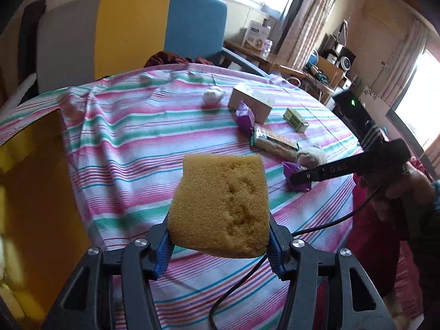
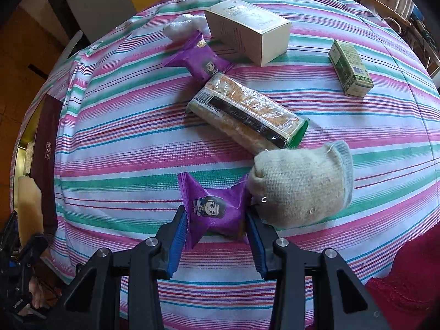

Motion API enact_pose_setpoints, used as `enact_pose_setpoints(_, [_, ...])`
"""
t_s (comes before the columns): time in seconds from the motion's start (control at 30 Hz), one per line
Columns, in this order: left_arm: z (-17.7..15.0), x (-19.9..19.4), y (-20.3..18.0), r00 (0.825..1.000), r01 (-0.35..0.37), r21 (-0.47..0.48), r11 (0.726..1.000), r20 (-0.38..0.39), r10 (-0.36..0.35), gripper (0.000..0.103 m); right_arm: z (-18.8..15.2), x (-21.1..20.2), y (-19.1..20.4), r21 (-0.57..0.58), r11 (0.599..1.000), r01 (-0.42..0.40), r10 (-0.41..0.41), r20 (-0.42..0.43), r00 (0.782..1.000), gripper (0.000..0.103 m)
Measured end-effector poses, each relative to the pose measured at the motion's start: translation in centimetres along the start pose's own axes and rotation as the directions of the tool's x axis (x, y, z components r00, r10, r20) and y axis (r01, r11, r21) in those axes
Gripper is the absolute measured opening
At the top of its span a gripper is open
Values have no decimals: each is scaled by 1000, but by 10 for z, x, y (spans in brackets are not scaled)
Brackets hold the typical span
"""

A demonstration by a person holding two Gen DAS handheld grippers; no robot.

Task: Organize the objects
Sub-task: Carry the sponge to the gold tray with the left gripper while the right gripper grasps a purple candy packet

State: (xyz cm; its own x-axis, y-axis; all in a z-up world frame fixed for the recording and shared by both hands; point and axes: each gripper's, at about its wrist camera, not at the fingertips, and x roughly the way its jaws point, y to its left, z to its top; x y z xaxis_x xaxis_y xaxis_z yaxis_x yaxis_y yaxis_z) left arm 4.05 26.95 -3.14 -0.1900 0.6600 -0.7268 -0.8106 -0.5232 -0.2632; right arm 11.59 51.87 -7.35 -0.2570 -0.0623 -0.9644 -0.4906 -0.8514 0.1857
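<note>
My left gripper (image 1: 218, 243) is shut on a yellow sponge (image 1: 222, 206) and holds it above the striped tablecloth (image 1: 132, 137). My right gripper (image 2: 217, 233) has its jaws around a purple snack packet (image 2: 216, 210) that lies on the cloth; the blue pads touch its sides. A rolled grey sock (image 2: 299, 184) lies against the packet's right side. The right gripper (image 1: 302, 177) also shows in the left wrist view at the right, over the same purple packet (image 1: 291, 172).
A long biscuit pack (image 2: 244, 110), a second purple packet (image 2: 198, 60), a white box (image 2: 247, 31), a green box (image 2: 350, 67) and a white crumpled wad (image 2: 183, 26) lie further back. A yellow open box (image 1: 35, 192) stands at the left of the table. A chair (image 1: 132, 27) is behind.
</note>
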Motion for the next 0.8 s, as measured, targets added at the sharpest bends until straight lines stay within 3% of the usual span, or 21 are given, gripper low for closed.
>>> enact_pose_setpoints(0.17, [4, -32, 37, 997, -60, -101, 993, 43, 64, 57, 0, -1, 0, -1, 1000, 1, -1, 0, 1000, 42])
enact_pose_setpoints(0.27, [7, -45, 79, 990, -126, -205, 971, 30, 135, 57, 0, -1, -1, -2, 1000, 0, 0, 1, 1000, 42])
enact_pose_setpoints(0.43, [8, -55, 169, 974, -219, -422, 880, -45, 221, 57, 0, -2, 0, 0, 1000, -1, 1, 4, 1000, 42])
enact_pose_setpoints(0.53, [13, -56, 213, 949, -306, -466, 830, -84, 303, 57, 1, -3, 0, 1, 1000, -1, 1, 5, 1000, 42])
enact_pose_setpoints(0.63, [18, -49, 247, 941, -335, -515, 789, -134, 311, 57, 1, -3, 0, 3, 1000, -2, 2, 6, 1000, 42])
enact_pose_setpoints(0.8, [26, -33, 280, 916, -401, -511, 761, -206, 344, 58, 2, -2, 1, 6, 1000, -1, 1, 9, 1000, 42])
